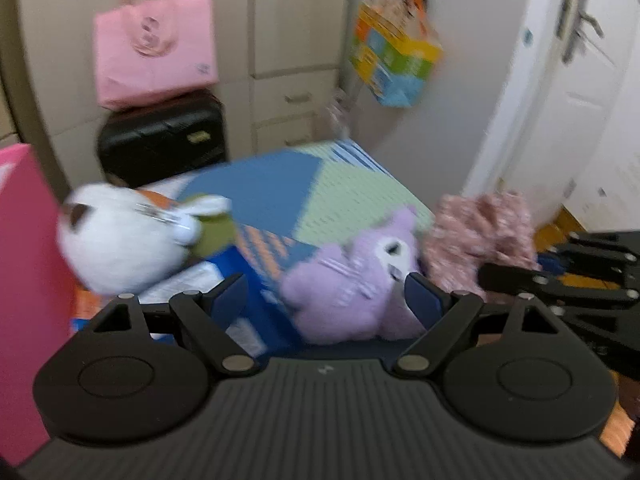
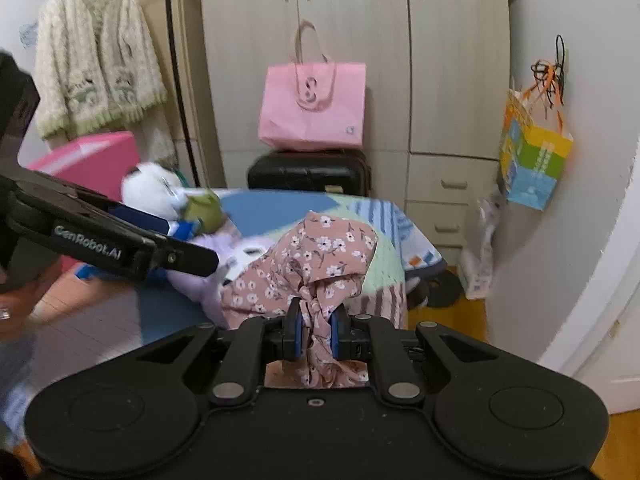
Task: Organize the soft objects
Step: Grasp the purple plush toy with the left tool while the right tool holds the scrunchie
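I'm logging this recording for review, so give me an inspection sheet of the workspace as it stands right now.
Surface: bed cover with blue and green patches.
Job's things: pink flowered cloth; purple plush beside it; white plush further back.
Clutter: pink box at the bed's left.
Grippers: right tongs shut on the flowered cloth; left tongs open, nothing gripped, purple plush between and just beyond the tips.
Cables: nothing seen.
Surroundings: wardrobe, pink bag on a black suitcase, hanging cardigan, colourful bag on the wall.
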The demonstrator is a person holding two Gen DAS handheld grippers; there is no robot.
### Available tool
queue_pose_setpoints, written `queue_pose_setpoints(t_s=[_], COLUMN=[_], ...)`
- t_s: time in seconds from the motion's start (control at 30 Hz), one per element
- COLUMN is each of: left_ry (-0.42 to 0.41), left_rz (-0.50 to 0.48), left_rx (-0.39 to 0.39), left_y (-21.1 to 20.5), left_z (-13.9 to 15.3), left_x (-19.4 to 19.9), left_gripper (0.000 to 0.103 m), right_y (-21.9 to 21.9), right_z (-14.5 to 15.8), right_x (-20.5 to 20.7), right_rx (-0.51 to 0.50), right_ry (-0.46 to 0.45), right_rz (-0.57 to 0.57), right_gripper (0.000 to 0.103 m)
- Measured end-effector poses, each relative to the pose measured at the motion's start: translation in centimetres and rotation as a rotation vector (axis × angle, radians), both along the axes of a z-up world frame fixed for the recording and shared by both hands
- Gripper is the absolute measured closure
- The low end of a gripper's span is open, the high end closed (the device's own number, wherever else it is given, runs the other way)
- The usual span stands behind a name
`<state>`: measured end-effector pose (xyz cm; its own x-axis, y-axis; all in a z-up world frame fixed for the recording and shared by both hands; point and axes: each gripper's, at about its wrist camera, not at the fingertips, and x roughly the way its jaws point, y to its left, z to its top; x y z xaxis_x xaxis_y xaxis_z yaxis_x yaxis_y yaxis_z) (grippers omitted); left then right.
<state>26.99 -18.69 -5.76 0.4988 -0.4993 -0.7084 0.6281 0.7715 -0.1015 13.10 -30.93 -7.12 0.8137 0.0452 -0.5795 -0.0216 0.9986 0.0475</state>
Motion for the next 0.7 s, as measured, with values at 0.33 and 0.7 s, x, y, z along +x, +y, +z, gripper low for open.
queue_pose_setpoints(t_s=[0.33,0.7], left_ry=[0.088,0.130], left_rz=[-0.043,0.000], left_rx=[0.014,0.000], left_y=[-1.8,-2.3], left_z=[-1.3,-1.8], left_x=[0.8,1.2], left_gripper=[0.009,0.002], right_y=[0.3,-1.2], right_z=[-2.1,-2.7], right_x=[1.9,0.1], right_rx=[0.023,0.221], right_ry=[0.041,0.033], right_rz=[0.049,0.216], right_gripper=[0.085,0.086])
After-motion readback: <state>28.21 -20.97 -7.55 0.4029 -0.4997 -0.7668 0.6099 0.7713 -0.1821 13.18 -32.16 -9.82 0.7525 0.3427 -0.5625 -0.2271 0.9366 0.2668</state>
